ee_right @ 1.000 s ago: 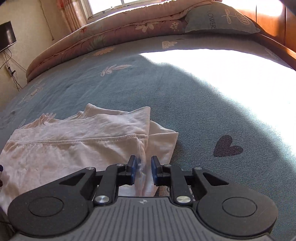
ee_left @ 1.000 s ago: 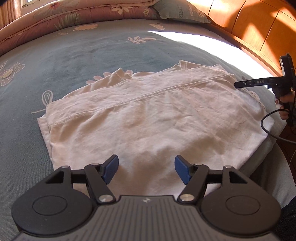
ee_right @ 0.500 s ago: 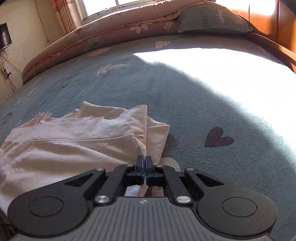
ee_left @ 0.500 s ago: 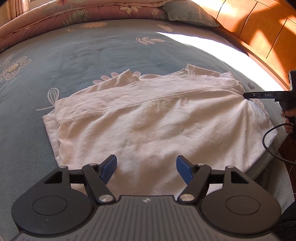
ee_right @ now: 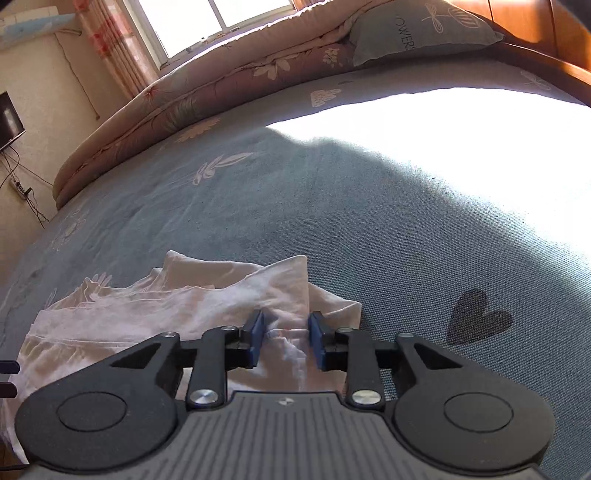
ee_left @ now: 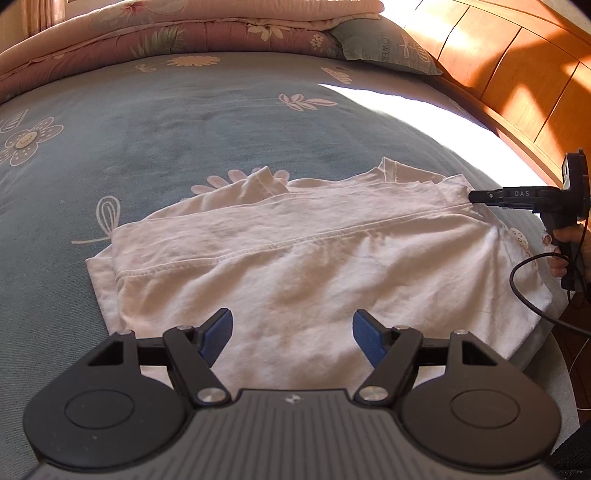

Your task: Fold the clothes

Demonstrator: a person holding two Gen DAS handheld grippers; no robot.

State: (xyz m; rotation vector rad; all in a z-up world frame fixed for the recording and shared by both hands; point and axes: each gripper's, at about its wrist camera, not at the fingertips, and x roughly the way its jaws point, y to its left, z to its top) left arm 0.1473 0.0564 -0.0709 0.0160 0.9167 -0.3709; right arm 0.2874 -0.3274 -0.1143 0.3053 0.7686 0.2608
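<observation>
White garment lies on bed, part-folded w/ more folds left. Left gripper wide open, empty, above near hem. Right gripper jaws just reopened; corner between pads, not pinched.

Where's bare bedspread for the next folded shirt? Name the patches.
Free: the wide bedspread between the shirt and the quilt, and the sunlit stretch right of the shirt, toward the pillow. Crowded: the near edge, where the shirt lies.
</observation>
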